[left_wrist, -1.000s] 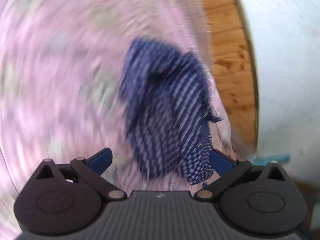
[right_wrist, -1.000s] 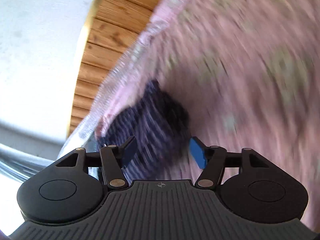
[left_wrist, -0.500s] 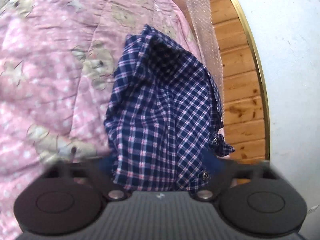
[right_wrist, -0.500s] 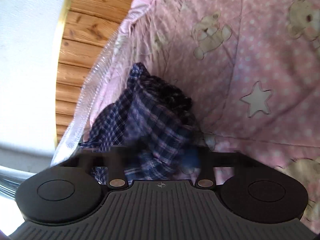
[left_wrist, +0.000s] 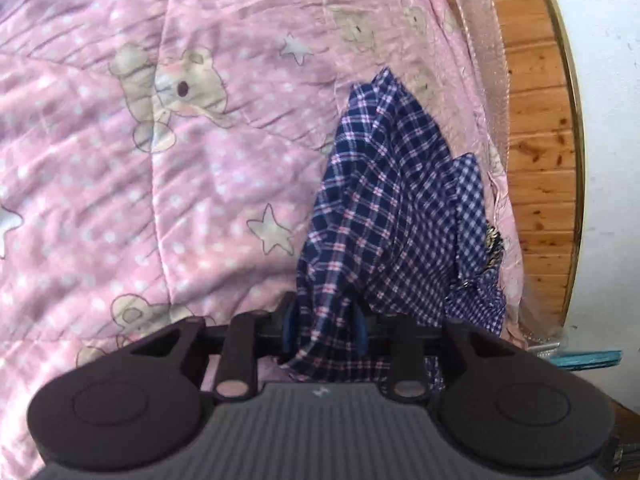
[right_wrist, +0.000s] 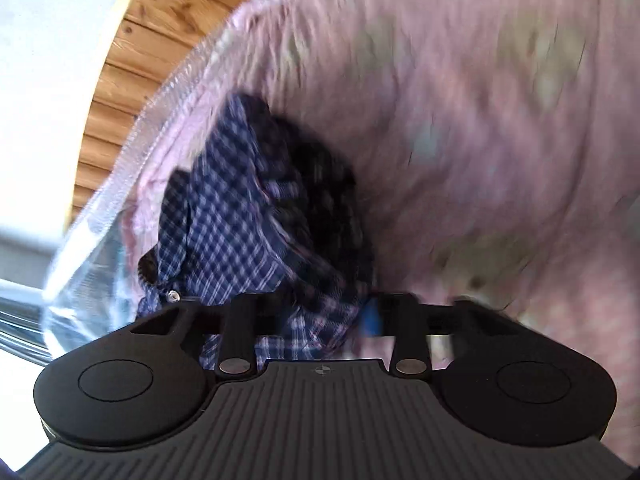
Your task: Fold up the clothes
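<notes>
A dark blue plaid shirt (left_wrist: 384,200) lies bunched near the edge of a pink quilt (left_wrist: 160,160). Its lower end rises into my left gripper (left_wrist: 324,326), whose blue pads pinch a fold of it while the jaws are opening slightly. In the blurred right wrist view the same shirt (right_wrist: 240,220) fills the gap of my right gripper (right_wrist: 320,320). Those jaws are opening too, with cloth between them. One blue pad (right_wrist: 370,320) shows against the cloth, and the other is hidden behind it.
The quilt (right_wrist: 480,120), printed with bears and stars, covers most of both views. Along its edge runs a clear plastic trim (right_wrist: 100,220), then a wooden panel (left_wrist: 536,160) and a white wall (left_wrist: 608,160). A teal object (left_wrist: 588,358) lies low at the right.
Both grippers stood wide around the shirt a second ago and have since closed on it. The left view has shifted, so the shirt now sits further right. The right view is blurred again.
</notes>
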A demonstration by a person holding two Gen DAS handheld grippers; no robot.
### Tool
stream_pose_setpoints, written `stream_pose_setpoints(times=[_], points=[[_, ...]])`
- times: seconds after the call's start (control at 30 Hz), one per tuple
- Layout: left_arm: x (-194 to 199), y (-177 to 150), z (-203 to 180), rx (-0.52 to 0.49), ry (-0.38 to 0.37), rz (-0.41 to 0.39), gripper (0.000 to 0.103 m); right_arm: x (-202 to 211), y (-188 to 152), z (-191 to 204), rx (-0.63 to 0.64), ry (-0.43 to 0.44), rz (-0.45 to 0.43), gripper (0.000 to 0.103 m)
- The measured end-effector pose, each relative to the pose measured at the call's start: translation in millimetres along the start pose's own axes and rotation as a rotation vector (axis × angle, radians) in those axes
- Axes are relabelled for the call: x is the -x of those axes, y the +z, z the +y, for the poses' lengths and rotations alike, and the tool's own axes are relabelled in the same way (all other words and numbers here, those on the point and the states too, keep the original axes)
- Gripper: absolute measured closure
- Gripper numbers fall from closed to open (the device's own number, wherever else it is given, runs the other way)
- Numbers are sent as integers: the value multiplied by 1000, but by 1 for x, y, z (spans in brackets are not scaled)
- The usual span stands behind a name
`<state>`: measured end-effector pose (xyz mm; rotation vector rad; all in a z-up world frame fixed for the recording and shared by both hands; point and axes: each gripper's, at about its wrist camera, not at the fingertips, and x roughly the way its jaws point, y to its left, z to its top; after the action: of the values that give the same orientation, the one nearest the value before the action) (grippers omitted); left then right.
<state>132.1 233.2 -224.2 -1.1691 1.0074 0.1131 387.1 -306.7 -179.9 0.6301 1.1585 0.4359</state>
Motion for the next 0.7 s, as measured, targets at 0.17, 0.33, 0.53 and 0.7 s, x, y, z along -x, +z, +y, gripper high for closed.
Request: stream_pose_setpoints(times=[0.17, 0.33, 0.53, 0.7], points=[[39, 8, -28, -205, 44, -95, 50, 25, 47, 23, 277, -78, -69, 46], [27, 43, -71, -386, 101, -179, 17, -29, 99, 51, 479, -10, 40, 43], [-34, 65, -110, -551, 171, -172, 57, -65, 103, 95, 746, 24, 117, 100], [-17, 68, -93, -472, 132, -220, 94, -41, 115, 112, 815, 153, 18, 102]])
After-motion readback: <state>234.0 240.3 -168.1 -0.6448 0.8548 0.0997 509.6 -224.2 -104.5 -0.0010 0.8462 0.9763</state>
